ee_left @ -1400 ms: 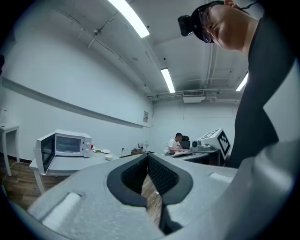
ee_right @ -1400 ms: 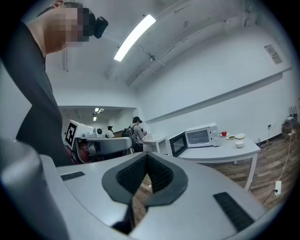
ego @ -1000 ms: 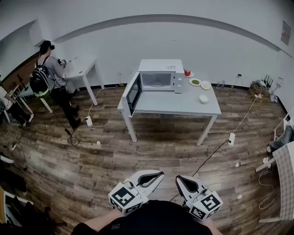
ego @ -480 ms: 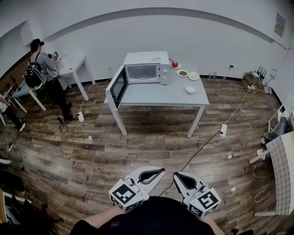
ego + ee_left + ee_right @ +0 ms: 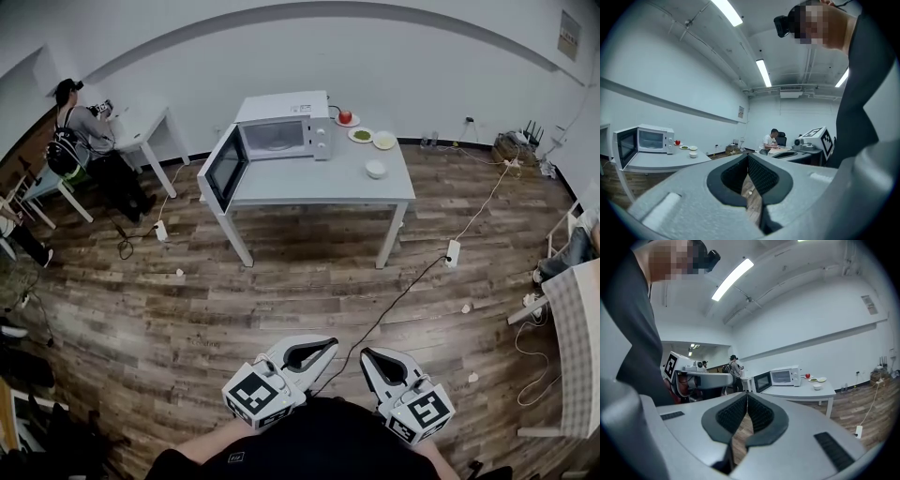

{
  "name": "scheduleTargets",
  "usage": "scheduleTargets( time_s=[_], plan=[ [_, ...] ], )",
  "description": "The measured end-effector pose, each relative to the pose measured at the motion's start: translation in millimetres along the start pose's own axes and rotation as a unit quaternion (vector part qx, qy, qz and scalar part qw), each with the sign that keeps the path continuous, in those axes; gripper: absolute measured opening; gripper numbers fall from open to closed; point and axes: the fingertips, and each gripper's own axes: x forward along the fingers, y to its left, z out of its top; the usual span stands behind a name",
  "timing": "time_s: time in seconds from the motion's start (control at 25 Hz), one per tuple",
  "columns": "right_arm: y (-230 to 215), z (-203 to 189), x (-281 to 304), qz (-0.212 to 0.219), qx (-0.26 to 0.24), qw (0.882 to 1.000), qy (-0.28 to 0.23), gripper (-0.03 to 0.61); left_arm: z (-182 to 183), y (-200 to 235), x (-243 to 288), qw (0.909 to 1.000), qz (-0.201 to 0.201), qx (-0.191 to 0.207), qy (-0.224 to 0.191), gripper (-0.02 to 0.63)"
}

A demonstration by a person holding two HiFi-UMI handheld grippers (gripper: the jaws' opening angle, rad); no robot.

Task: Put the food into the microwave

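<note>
Left gripper (image 5: pixel 325 343) and right gripper (image 5: pixel 369 355) jaws both closed and empty, carried low by the body because the desk (image 5: pixel 319 186) is well apart; food plates (image 5: pixel 363 135) sit just right of the microwave (image 5: pixel 281 127), door (image 5: pixel 221 169) open for loading.

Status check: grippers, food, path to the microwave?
Left gripper and right gripper shut, empty. Food on table beside microwave, door open. Cable across floor ahead.
</note>
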Motion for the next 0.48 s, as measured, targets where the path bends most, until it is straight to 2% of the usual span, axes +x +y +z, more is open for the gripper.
scheduleTargets(
  time_s=[0.16,0.48],
  plan=[
    [-17,1,12,0.016,0.013,1.000,0.001,0.017,1,19,18,1.0000,0.002,-0.005,-0.003,0.008],
    [-84,20,60,-0.011,0.024,1.000,-0.006,0.018,15,82,69,0.9995,-0.025,0.000,-0.021,0.008]
  ],
)
